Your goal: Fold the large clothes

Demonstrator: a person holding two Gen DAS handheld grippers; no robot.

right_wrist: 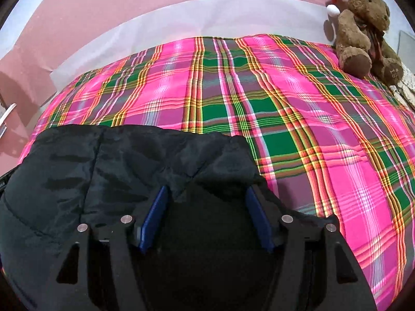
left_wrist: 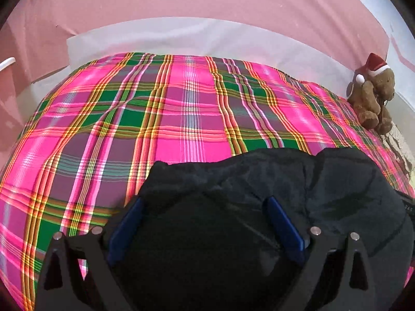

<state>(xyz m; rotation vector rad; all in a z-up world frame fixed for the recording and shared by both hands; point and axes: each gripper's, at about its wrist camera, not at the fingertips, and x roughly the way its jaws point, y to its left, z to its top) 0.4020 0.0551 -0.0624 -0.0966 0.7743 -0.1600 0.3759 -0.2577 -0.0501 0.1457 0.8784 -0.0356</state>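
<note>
A large black jacket (left_wrist: 337,181) lies bunched on the near part of a pink and green plaid bedspread (left_wrist: 181,108). In the left wrist view my left gripper (left_wrist: 205,199) stands wide open right over the dark cloth, its blue pads (left_wrist: 124,228) far apart and pressing on nothing. The right wrist view shows the same jacket (right_wrist: 103,160) spread to the left on the bedspread (right_wrist: 311,129). My right gripper (right_wrist: 207,189) is open above the jacket's right edge, with black cloth lying loose between its blue pads (right_wrist: 153,220).
A brown teddy bear (left_wrist: 373,96) in a red Santa hat sits at the bed's far right corner (right_wrist: 363,31). A white sheet (left_wrist: 181,36) borders the far side of the bed below a pink wall. Bare plaid stretches beyond the jacket.
</note>
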